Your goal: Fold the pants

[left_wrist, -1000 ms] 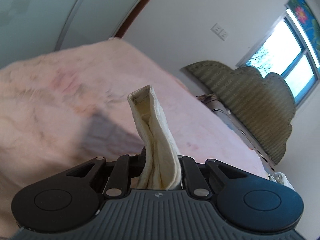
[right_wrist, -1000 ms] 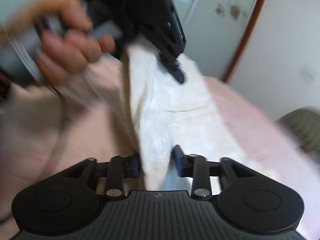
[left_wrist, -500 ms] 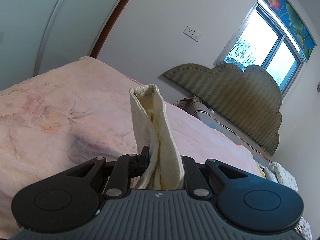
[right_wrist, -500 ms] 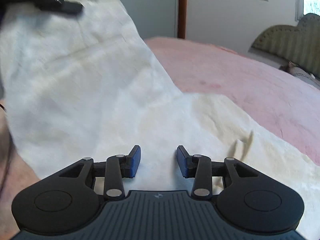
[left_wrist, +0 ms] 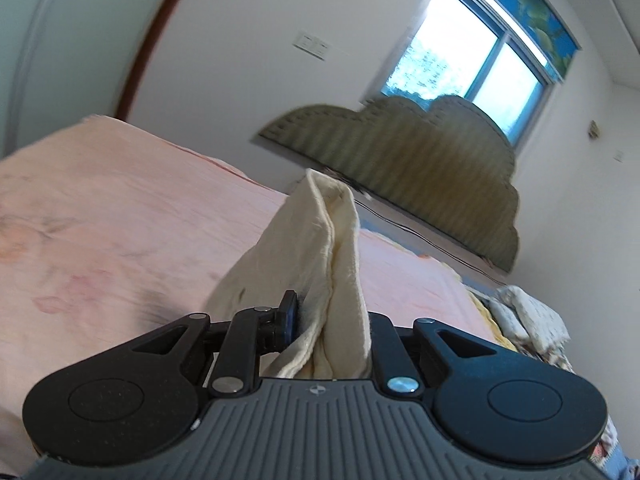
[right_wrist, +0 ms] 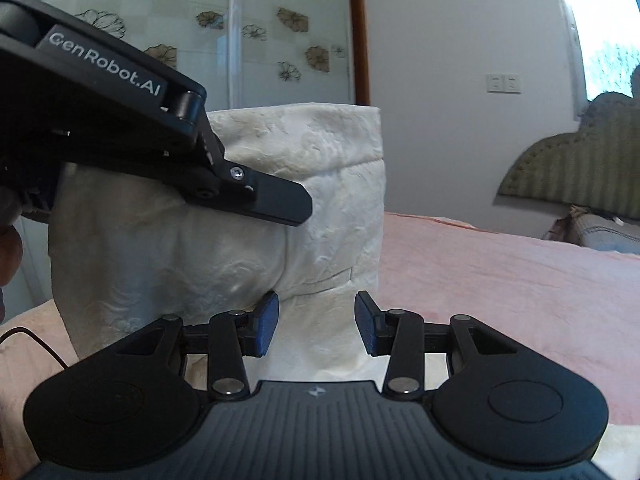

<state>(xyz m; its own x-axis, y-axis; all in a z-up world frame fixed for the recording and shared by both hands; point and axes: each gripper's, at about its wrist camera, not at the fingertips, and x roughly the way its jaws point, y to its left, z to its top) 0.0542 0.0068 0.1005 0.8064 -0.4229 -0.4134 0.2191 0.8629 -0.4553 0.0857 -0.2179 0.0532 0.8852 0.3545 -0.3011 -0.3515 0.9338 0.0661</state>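
Above the pink bed (left_wrist: 120, 220), the left gripper (left_wrist: 328, 320) was clamped on a bunched edge of the cream pants (right_wrist: 248, 248), holding them hanging. Just before the cloth, the right gripper (right_wrist: 316, 322) gaped wide, gripping nothing.

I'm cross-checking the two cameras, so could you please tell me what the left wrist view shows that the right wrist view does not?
Only the left wrist view shows the left gripper clamping a bunched edge of the cream pants, plus a colourful window blind. Only the right wrist view shows the open right gripper, the flowered glass door and the pants hanging broadly. Both show the pink bed and the headboard.
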